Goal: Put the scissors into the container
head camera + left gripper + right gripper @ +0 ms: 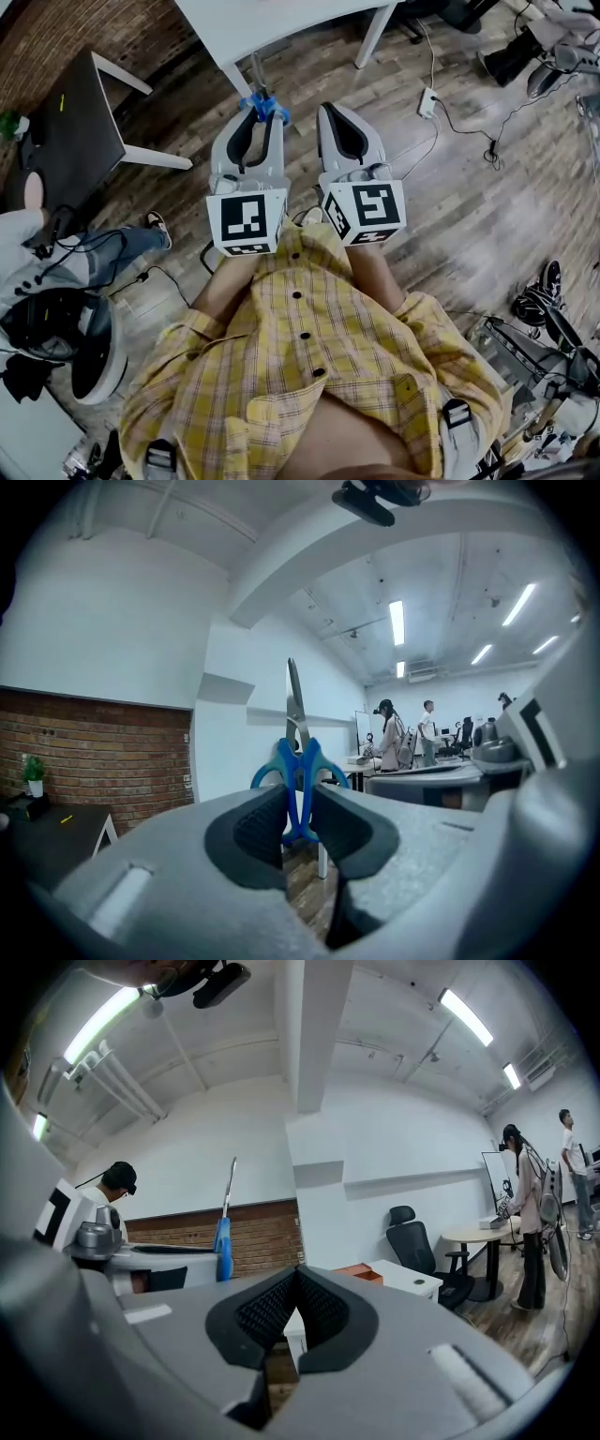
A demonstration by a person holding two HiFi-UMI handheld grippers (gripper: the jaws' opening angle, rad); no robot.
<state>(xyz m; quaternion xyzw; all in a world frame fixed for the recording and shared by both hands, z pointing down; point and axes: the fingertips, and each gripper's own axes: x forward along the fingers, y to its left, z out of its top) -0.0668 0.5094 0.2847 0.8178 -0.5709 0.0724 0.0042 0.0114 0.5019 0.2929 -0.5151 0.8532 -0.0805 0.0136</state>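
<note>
left gripper (261,117): held out level before the torso, pads clamped on the handles of the blue-handled steel scissors (298,778), blades upright | right gripper (295,1274): just beside it, parallel and level, pads closed together on nothing | both over wood-plank floor (450,216), near white table (281,23)

The left claw (298,832) clamps the blue scissors (298,771) by their handles, blades pointing up.
</note>
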